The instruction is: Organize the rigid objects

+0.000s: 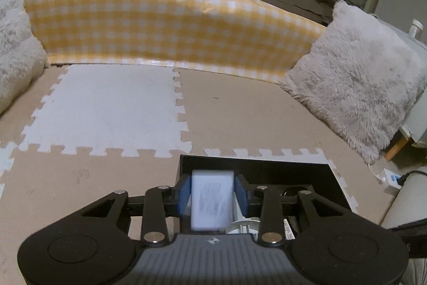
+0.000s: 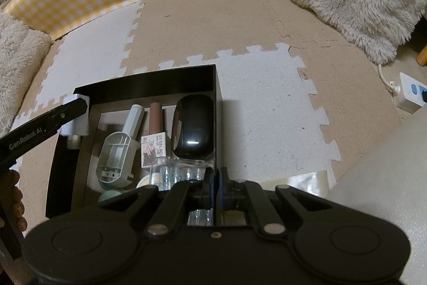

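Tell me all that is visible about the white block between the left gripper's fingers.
The white block is a rectangular piece with rounded corners, matte and plastic-looking, with grey scuff marks on its upper face. It sits between the blue pads of the left gripper, above the left edge of the black box. In the right wrist view a smaller white part shows under it. It touches nothing else.

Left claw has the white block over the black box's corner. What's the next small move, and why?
Probably carry the white rectangular block inward, then lower it. The left claw grips it above the black cardboard box at its left corner; open floor shows beside the white plastic scoop. The right claw is shut and empty.
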`<state>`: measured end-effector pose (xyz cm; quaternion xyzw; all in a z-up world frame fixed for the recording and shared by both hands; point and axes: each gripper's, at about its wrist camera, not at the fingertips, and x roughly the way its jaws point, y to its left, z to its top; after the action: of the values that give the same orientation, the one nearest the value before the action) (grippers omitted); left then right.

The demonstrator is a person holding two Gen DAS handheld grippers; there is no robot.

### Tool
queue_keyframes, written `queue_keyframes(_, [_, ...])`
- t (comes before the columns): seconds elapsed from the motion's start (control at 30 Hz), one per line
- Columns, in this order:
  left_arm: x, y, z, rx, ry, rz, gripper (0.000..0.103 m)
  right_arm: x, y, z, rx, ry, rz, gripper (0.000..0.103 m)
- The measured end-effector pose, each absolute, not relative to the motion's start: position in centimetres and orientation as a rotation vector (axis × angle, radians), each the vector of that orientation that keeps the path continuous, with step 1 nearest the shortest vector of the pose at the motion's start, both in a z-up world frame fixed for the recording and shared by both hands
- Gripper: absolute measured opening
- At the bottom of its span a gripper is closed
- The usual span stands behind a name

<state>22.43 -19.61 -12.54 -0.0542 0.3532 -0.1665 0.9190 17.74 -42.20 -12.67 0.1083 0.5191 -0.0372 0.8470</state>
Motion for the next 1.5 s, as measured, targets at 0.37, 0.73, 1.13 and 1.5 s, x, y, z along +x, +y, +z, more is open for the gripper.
queue_keyframes(0.37, [20.1,-19.9,-11.6,-0.081,0.737,-0.393,0.081,17.7,-42.3,-12.7,0.229,1.095,-0.077,0.004])
queue_keyframes(0.73, [18.2,-20.2,-9.8,-0.021,0.77,-0.389,0.101,17.6,-42.3,-12.7,0.224,1.093,-0.076,0.005])
queue_keyframes(1.13, [16.3,-19.1,-8.5,0.015,0.798,-0.364,0.103,16.8,-41.4,-11.5,0.187,1.077,-0.077,0.019])
queue_keyframes(1.5, [13.8,-17.6,-4.8,0.027,0.765,-0.341,0.103,13.3,-39.4,-5.4,0.154,0.944,-0.068,0.054])
